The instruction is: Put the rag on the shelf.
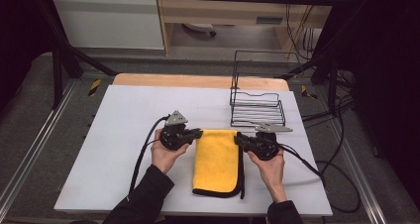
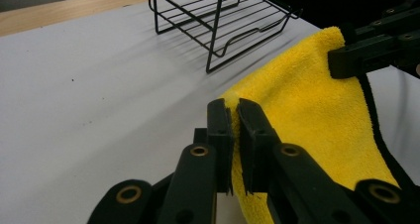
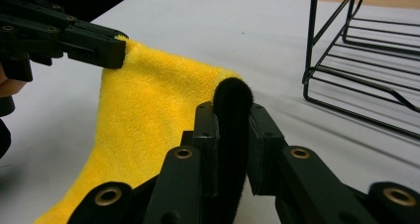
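Towel pinched at both far corners, near end resting on the table.

The left gripper (image 1: 197,133) is clamped on the towel's (image 1: 217,159) plain yellow corner, with only a thin bite of pile seen between the jaws in the left gripper view (image 2: 235,116); the right gripper (image 1: 239,139) is closed on the black-trimmed corner (image 3: 232,102). The towel is stretched between them and lies toward 6 o'clock on the table (image 1: 124,115). A slip from the left jaws is judged the likeliest fault if the grippers are drawn apart or raised unevenly. The rack (image 1: 257,107) stands near at 1 o'clock, so its wires could be snagged by a swung edge.
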A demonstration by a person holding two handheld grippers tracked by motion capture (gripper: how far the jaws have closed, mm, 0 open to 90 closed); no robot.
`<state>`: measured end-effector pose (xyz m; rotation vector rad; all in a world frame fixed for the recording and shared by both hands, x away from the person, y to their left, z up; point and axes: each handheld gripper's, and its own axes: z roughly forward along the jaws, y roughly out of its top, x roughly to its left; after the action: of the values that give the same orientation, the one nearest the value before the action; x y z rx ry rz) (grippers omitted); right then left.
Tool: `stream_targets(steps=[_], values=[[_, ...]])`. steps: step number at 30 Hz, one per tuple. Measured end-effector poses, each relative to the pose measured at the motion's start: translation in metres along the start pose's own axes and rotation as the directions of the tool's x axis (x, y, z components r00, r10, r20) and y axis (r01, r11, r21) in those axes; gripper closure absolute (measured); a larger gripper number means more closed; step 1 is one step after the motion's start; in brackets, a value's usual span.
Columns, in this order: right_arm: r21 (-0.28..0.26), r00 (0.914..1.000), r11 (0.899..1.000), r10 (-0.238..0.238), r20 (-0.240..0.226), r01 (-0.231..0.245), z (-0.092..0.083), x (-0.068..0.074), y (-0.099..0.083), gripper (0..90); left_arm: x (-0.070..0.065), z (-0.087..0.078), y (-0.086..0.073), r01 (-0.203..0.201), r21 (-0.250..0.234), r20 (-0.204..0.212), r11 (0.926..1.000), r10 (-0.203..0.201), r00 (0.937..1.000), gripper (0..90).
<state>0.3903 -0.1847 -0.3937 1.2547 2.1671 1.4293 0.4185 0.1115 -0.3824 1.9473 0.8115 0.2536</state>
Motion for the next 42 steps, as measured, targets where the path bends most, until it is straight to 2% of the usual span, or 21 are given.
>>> stream_targets(steps=[10,21,27,42], values=[[-0.033,0.9996,0.999,-0.029,-0.002,0.029,-0.010,0.007,0.008,77.8,-0.007,-0.015,0.009,-0.006,-0.044,0.004,0.9990,0.006,1.0000,84.4],[-0.091,0.9975,0.994,-0.066,0.025,0.068,-0.030,0.014,0.020,77.9,-0.020,-0.029,0.026,-0.046,-0.098,-0.002,0.9942,0.046,0.9989,84.4],[-0.127,0.9938,0.986,-0.098,0.051,0.104,-0.045,0.020,0.033,78.0,-0.028,-0.036,0.039,-0.072,-0.150,-0.014,0.9860,0.070,0.9974,84.4],[-0.222,0.9811,0.959,-0.152,0.119,0.176,-0.071,0.027,0.060,78.2,-0.040,-0.048,0.069,-0.116,-0.267,-0.047,0.9567,0.107,0.9931,84.4]])
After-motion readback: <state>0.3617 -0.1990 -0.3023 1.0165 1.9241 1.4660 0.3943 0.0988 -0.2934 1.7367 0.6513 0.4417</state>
